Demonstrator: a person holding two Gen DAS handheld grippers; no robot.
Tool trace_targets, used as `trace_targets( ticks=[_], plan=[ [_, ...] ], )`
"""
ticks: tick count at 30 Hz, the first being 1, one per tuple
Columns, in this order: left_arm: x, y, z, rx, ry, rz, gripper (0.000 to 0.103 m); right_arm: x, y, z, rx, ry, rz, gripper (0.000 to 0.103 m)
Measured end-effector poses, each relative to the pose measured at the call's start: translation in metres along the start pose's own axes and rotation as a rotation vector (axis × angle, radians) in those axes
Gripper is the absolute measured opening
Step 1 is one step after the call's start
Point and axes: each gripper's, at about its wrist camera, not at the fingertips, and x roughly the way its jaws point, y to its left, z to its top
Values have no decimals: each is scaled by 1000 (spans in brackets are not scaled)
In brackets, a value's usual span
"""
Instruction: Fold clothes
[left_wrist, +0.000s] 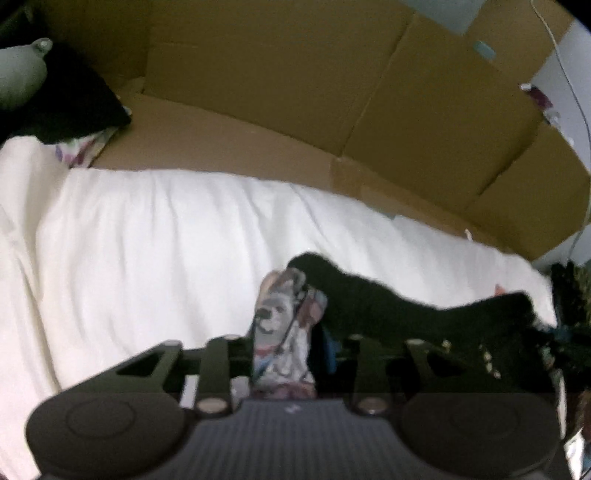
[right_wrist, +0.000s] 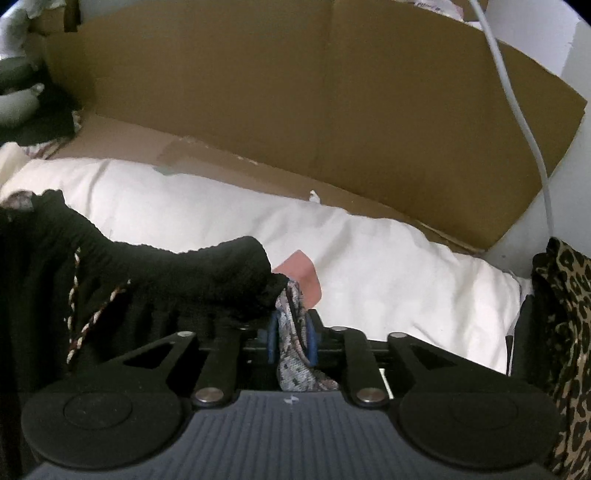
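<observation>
A black knit garment (left_wrist: 384, 306) is held up over the white bedding (left_wrist: 147, 240), stretched between both grippers. My left gripper (left_wrist: 288, 354) is shut on a printed cloth part with a bear face (left_wrist: 277, 325) at the garment's left end. In the right wrist view the black knit (right_wrist: 184, 273), with a braided cord, hangs to the left. My right gripper (right_wrist: 291, 336) is shut on a grey-pink patterned cloth edge (right_wrist: 293, 362) between its blue pads (right_wrist: 272, 339). A small pink thing (right_wrist: 304, 273) shows just behind; I cannot tell what it is.
Brown cardboard sheets (left_wrist: 295, 92) stand along the far side of the bedding. A leopard-print cloth (right_wrist: 561, 332) hangs at the right edge. A white cable (right_wrist: 517, 110) runs down the wall. A black cushion (left_wrist: 74, 103) lies at the far left.
</observation>
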Motion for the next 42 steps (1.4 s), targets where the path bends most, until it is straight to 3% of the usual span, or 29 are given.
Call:
trace_targets(
  ticks=[2, 3, 11, 16, 24, 31, 37, 42],
  plan=[
    [-2, 3, -8, -7, 5, 5, 61, -6, -3, -3, 11, -10, 25, 45],
    [-4, 5, -13, -14, 10, 12, 62, -10, -5, -4, 17, -14, 33, 45],
    [-47, 18, -48, -40, 14, -12, 61, -57, -27, -25, 79, -22, 110, 45],
    [-81, 23, -69, -74, -6, -25, 60, -99, -42, -44, 79, -50, 89, 45],
    [-123, 17, -92, -79, -20, -65, 60, -163, -53, -88, 143, -113, 124, 45],
    [-157, 9, -121, -117, -49, -75, 59, -204, -41, -124, 135, -137, 159, 45],
    [-168, 9, -170, -197, 11, -92, 55, -227, -31, -159, 233, -124, 245, 45],
    [-167, 23, -211, -289, 101, -122, 48, -225, -18, -195, 244, -49, 264, 45]
  ],
)
